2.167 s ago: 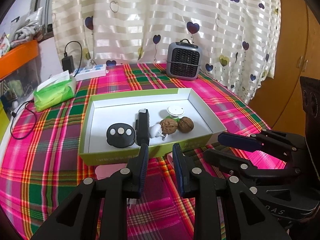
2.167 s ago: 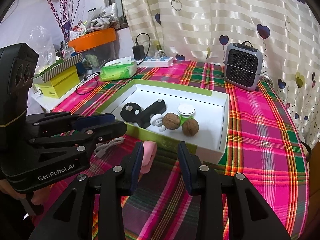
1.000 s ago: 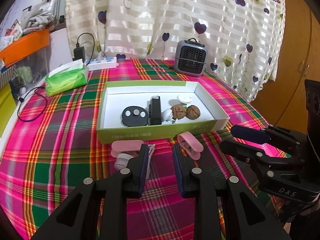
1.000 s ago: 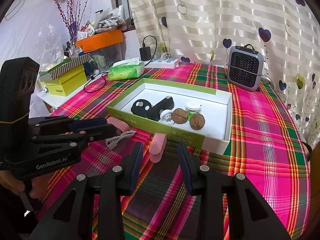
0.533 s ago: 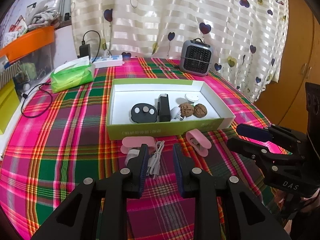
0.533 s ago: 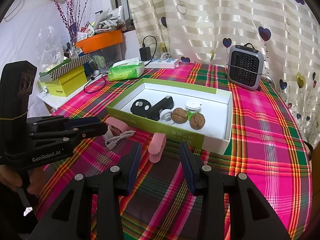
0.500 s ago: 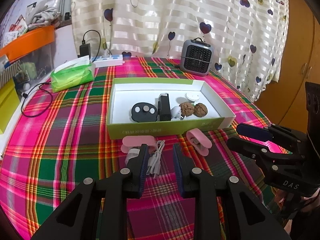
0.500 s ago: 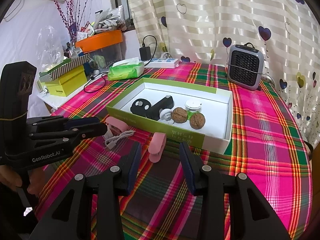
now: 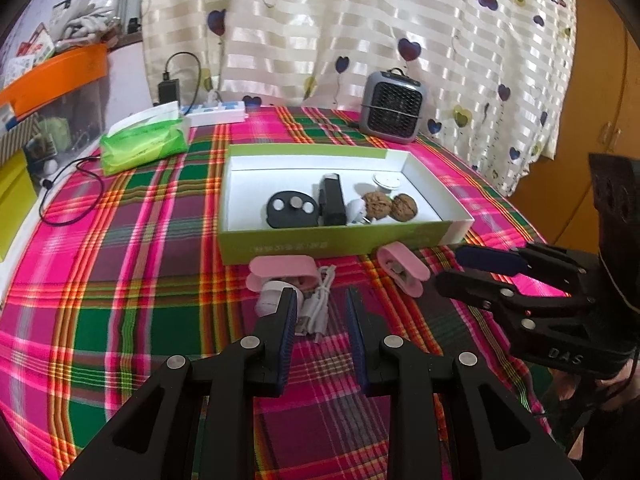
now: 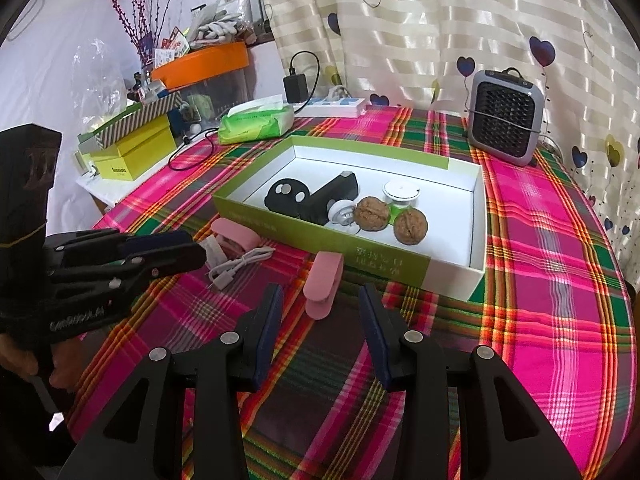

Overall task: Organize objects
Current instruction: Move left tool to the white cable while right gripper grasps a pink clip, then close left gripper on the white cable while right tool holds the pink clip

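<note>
Far left edge of the plaid-cloth surface (image 9: 120, 280): green tissue pack (image 9: 144, 142), not part of the sorting as far as I can judge. Left gripper (image 9: 320, 300) hovers low over the front-centre of the surface, jaws moderately apart, holding nothing, lined up on the loose bundle there: a pink oval case (image 9: 282, 270), a small white plug-like piece just under it (hard to identify), and a white USB cable (image 9: 320, 300) lying between the fingertips' line of sight. Likely the next pick.

Just behind them, the shallow green-and-white cardboard box (image 9: 332, 245) sits mid-surface, long side facing the grippers for easy drop-in. Inside, clustered centre: black round disc with three silver dots (image 9: 292, 208), black rectangular block (image 9: 331, 200), small white round piece (image 9: 356, 210), two brown walnuts (image 9: 390, 206), white round lid-like item (image 9: 386, 181). Looks like those are already sorted.

Right of the cable, against the box's front wall: a second pink clip-shaped case (image 10: 323, 283), lying tilted on the surface, still outside. Right gripper (image 10: 320, 308) hangs right behind it, jaws wide, empty, centred on it. Probably its target.

Back right corner: grey mini heater (image 10: 506, 114), untouched.
</note>
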